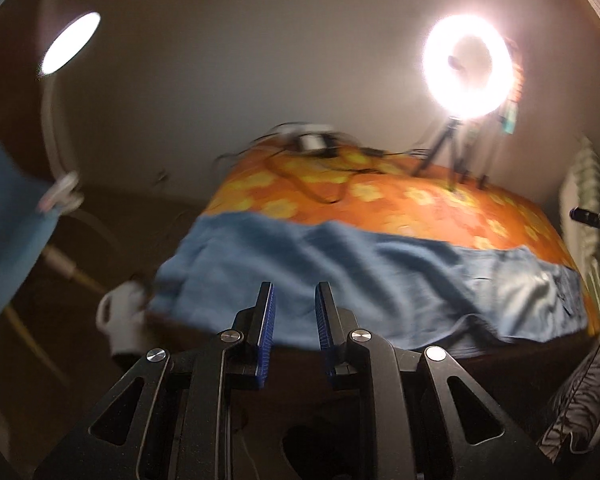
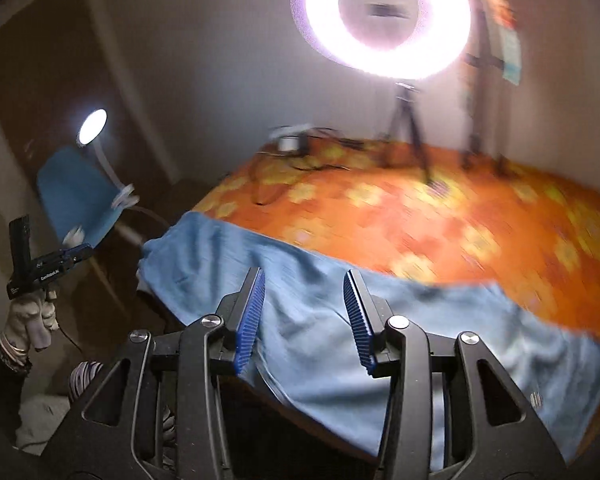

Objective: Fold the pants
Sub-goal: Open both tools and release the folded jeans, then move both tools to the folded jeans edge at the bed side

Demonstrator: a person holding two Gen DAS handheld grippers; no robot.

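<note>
Blue pants [image 1: 364,280] flat across orange floral bedspread [image 1: 420,204]; ring light [image 2: 388,16] tripod, cables behind. Left gripper [image 1: 296,292] narrow, empty; right gripper [image 2: 304,280] wider, empty.

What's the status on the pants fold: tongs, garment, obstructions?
Left tongs nearly shut, empty. Right tongs open, empty. Blue pants lie along the near edge of the orange bedspread. Nothing on the pants.

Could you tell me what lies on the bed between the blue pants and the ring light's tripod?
Only bare orange flowered bedspread lies between the blue pants and the tripod; the right wrist view shows this best.
</note>
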